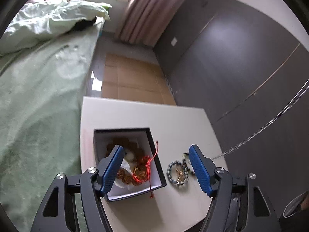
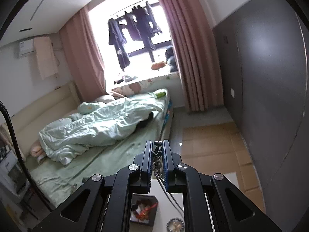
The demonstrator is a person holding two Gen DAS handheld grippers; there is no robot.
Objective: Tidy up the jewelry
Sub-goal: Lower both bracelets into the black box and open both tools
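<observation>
An open black box [image 1: 156, 166] with a white lining sits on the white table [image 1: 173, 119]. It holds gold pieces and a red cord [image 1: 148, 163]. A blue-grey bead bracelet [image 1: 177, 173] lies on the table right of the box. My left gripper [image 1: 156, 168] is open above the box and bracelet, holding nothing. My right gripper [image 2: 156, 154] is shut on a silver chain [image 2: 157, 160], held high above the table. The chain hangs down toward the table [image 2: 171, 195] and shows in the left wrist view [image 1: 270, 121] running up to the right. The box [image 2: 143, 210] and bracelet [image 2: 174, 226] show far below.
A bed with green sheet [image 1: 38, 106] and crumpled quilt [image 2: 96, 127] stands left of the table. A dark grey wall [image 1: 241, 58] runs along the right. Tan floor tiles [image 1: 131, 77] lie beyond the table. Pink curtains [image 2: 189, 48] hang at the window.
</observation>
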